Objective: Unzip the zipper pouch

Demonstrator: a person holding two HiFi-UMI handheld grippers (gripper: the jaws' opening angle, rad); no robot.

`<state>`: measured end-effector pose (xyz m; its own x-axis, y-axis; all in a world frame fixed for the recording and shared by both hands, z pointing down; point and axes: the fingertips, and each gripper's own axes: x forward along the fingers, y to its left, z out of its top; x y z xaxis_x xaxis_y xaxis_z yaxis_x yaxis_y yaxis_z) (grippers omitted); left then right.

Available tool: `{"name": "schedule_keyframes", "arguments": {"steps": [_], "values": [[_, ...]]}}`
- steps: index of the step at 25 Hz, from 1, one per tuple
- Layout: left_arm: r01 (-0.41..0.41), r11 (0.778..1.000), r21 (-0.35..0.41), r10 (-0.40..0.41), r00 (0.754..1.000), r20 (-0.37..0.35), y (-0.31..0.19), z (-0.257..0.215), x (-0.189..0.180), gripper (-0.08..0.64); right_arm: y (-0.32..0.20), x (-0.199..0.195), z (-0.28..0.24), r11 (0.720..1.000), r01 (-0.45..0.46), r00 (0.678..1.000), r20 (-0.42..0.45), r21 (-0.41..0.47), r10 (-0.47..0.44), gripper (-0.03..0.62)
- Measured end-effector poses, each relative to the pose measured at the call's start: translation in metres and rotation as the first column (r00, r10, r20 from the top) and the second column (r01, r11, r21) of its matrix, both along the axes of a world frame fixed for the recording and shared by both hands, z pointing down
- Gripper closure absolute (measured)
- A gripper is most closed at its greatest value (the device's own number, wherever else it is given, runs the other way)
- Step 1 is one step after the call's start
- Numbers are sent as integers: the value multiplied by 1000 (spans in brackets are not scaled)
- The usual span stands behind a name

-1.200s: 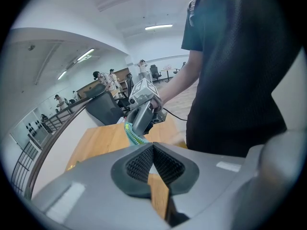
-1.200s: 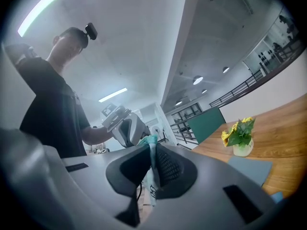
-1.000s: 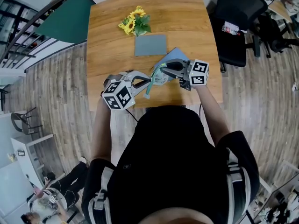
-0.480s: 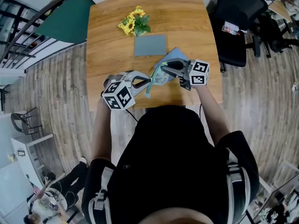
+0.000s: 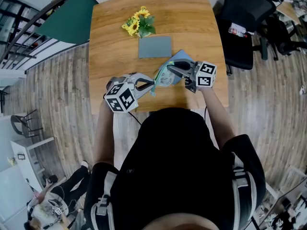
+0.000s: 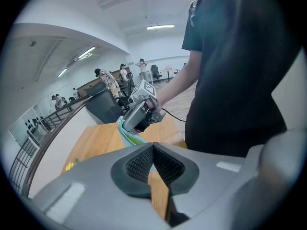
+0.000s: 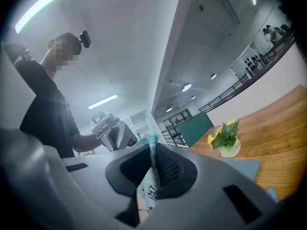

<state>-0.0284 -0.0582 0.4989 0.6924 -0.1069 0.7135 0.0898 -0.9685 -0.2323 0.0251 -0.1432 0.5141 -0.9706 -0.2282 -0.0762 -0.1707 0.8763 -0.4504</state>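
Note:
The zipper pouch (image 5: 165, 79), white with a printed pattern and a teal zipper edge, hangs in the air between the two grippers above the near part of the table. My right gripper (image 5: 169, 70) is shut on the pouch's upper edge; in the right gripper view the pouch (image 7: 148, 190) stands pinched between the pads. My left gripper (image 5: 152, 84) is shut at the teal zipper's end, on what looks like the zipper tab. In the left gripper view the shut left gripper (image 6: 152, 152) meets the teal edge (image 6: 125, 134), which runs up to the right gripper (image 6: 139, 114).
A small pot of sunflowers (image 5: 138, 25) stands at the far side of the wooden table (image 5: 110, 42), with a grey mat (image 5: 154, 46) in front of it. A blue sheet (image 5: 181, 56) lies under the pouch. A black office chair (image 5: 242, 13) stands right of the table.
The right gripper and the pouch have shifted slightly toward the far side of the table. The left gripper has stayed where it was.

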Motion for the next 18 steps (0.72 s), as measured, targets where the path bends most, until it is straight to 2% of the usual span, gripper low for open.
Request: {"name": "schedule_keyframes", "arguments": {"steps": [18], "values": [[18, 1000, -2, -18, 1000, -4, -4, 6, -6, 557, -17, 20, 14, 997, -60, 998, 7, -51, 60, 566]]}}
